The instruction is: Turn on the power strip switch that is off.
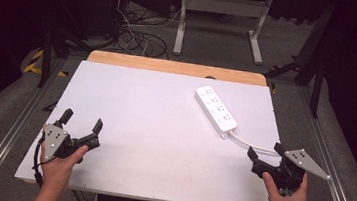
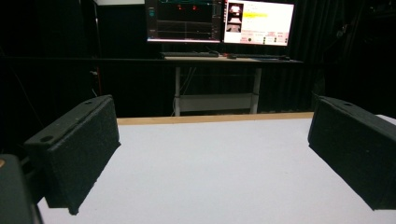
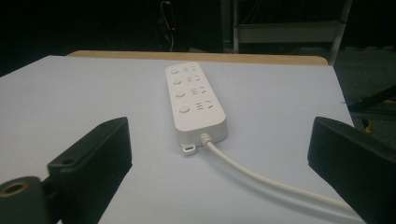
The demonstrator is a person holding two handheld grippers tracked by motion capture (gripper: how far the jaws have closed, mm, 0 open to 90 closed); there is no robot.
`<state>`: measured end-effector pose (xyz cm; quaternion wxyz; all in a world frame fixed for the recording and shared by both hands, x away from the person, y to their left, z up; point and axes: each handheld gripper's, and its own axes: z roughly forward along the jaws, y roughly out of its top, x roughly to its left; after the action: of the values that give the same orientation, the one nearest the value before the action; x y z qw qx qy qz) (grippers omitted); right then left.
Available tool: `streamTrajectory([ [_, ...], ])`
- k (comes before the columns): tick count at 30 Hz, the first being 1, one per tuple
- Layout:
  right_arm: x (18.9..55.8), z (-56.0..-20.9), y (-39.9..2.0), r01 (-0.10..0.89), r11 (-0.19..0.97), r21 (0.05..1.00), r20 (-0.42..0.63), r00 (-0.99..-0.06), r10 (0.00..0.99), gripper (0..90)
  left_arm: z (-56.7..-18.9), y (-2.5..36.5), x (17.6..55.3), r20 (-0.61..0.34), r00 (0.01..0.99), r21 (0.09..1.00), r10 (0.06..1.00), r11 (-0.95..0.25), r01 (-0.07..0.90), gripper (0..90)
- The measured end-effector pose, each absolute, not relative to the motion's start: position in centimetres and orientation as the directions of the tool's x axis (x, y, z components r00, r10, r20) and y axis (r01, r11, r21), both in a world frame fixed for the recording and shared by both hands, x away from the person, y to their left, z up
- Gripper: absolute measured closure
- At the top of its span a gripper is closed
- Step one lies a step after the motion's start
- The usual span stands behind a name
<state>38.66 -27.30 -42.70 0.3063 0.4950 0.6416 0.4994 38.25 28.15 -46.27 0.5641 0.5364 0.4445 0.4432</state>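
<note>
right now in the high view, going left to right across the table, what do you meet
left gripper → power strip → its cord → right gripper, both with jaws open, all over the white table

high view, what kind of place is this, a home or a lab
Most likely a lab or recording workspace: a white work table ringed by dark curtains, lit monitors on a desk behind it, and loose cables across the floor.
</note>
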Motion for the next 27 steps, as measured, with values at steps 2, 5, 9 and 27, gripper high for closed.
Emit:
streamTrajectory([
  [2,38.6,-42.5,-27.2,0.323,0.01,0.946,0.098,-0.317,0.943,7.6,-46.3,28.1,38.3,-0.025,0.212,0.999,0.977,0.031,-0.025,2.3],
  [5,38.5,-42.4,-26.9,0.318,0.016,0.948,0.091,-0.318,0.944,9.6,-46.3,28.1,38.3,-0.025,0.215,0.999,0.976,0.031,-0.024,2.3],
  [9,38.3,-42.2,-26.6,0.308,0.02,0.951,0.087,-0.329,0.94,14.1,-46.3,28.1,38.3,-0.024,0.217,0.999,0.976,0.03,-0.025,2.4],
  [27,37.7,-41.3,-27.2,0.243,0.035,0.969,0.054,-0.349,0.935,88.0,-46.3,27.7,38.6,-0.016,0.233,1.0,0.972,0.021,-0.021,3.4],
])
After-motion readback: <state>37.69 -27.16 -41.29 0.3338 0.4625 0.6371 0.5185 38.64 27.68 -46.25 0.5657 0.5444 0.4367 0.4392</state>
